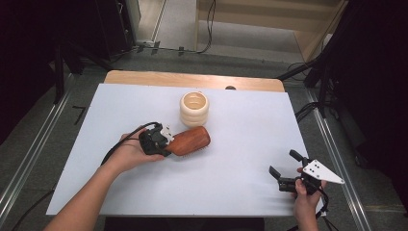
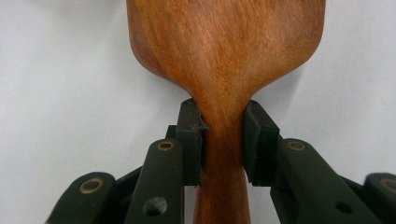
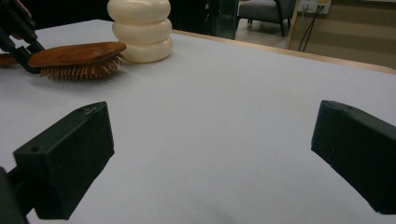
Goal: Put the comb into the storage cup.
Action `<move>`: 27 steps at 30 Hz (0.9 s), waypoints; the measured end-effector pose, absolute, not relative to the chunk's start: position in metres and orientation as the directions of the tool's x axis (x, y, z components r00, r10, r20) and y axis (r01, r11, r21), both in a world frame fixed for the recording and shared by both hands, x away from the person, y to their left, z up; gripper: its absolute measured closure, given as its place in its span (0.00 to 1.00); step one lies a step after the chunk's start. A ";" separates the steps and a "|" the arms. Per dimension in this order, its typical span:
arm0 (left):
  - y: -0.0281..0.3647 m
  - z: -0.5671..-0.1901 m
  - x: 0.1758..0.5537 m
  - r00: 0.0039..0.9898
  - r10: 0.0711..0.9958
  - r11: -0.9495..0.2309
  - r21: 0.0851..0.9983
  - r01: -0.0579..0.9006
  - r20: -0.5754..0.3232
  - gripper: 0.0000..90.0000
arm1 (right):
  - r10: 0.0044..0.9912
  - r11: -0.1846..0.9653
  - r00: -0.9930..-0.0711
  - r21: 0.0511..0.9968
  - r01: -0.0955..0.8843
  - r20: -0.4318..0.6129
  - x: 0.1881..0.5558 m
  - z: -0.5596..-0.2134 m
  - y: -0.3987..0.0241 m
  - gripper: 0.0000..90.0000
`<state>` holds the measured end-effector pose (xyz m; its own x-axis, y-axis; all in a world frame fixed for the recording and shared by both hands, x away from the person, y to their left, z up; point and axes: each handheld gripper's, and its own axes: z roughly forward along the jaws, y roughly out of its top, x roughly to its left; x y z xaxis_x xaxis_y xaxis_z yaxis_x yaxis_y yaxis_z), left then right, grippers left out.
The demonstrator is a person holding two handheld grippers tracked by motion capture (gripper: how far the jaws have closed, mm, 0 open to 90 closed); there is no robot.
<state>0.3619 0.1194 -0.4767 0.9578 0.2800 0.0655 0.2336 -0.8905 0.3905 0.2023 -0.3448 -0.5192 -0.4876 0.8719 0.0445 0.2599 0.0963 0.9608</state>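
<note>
Hairbrush: wooden, bristles down on the table, its neck clamped between the pads of my left gripper, head extending straight ahead of the jaws. I judge the grasp step complete and the lift not yet begun. Just beyond the brush head, ahead of that gripper, stands a cream ribbed holder, opening up. Next move, as I read it: raise the brush clear without tipping the holder. My right gripper hangs wide open and empty, well apart.
</note>
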 end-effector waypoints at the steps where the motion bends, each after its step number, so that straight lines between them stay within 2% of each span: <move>1: 0.121 -0.477 0.362 0.956 0.285 -0.885 0.400 0.238 0.063 0.81 | 0.871 0.096 -0.489 0.961 0.260 0.045 0.203 -0.519 -0.345 0.00; 16: 0.131 -0.482 0.356 0.945 0.324 -0.832 0.488 0.263 0.044 0.81 | 0.872 0.107 -0.487 0.958 0.266 0.037 0.202 -0.518 -0.343 0.00; 27: 0.137 -0.482 0.345 0.938 0.343 -0.786 0.560 0.261 0.044 0.81 | 0.872 0.128 -0.487 0.942 0.310 0.041 0.200 -0.511 -0.339 0.00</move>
